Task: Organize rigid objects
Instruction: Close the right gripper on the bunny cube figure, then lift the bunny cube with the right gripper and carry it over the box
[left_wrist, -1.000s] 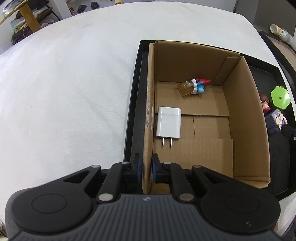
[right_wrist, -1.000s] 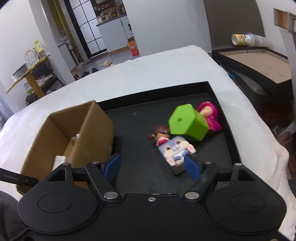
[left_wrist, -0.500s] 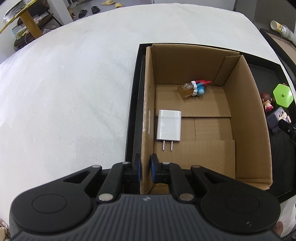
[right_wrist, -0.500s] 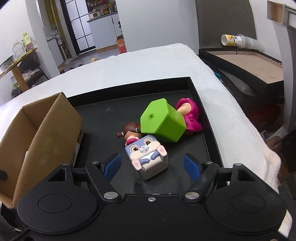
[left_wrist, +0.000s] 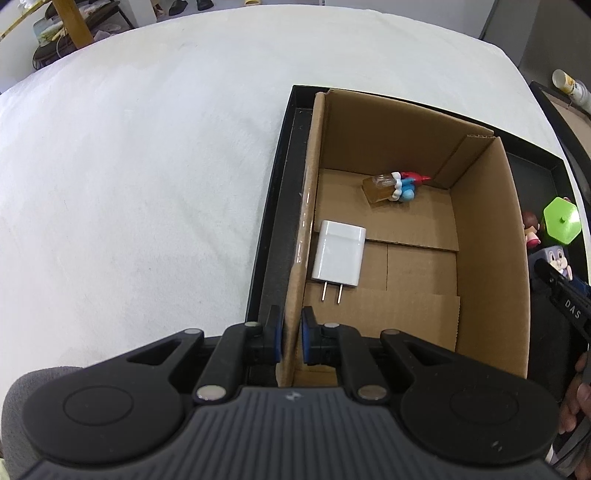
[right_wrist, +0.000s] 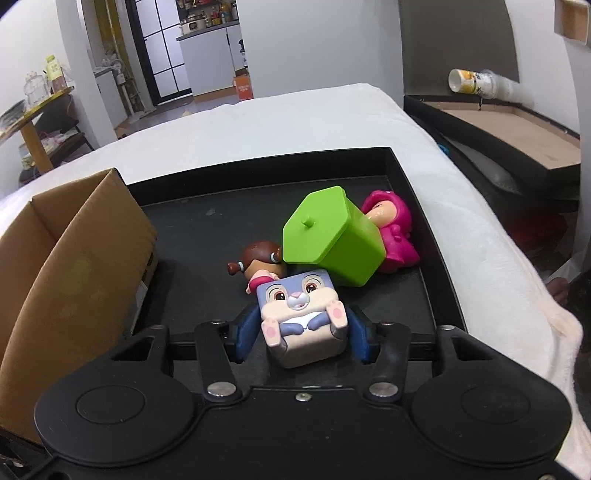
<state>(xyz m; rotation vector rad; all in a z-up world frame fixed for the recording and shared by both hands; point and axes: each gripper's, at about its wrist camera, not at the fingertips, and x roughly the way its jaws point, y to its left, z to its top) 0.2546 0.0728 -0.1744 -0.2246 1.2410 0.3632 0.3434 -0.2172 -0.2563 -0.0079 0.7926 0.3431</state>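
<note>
At the bottom centre of the left wrist view, the near wall of the cardboard box is pinched between the blue pads of the left hand-held gripper, which is closed almost fully on the thin board; the box is probably held so that it does not slide on the black tray while things are dropped in. A white charger and a small blue and red figure are already lying inside. At the lower middle of the right wrist view, the rabbit cube toy is found between the pads of the right hand-held gripper, whose jaws have just been closing; contact on both sides cannot be told. Above it, the green hexagonal block, a brown-haired doll and a pink doll are left touching each other on the tray.
</note>
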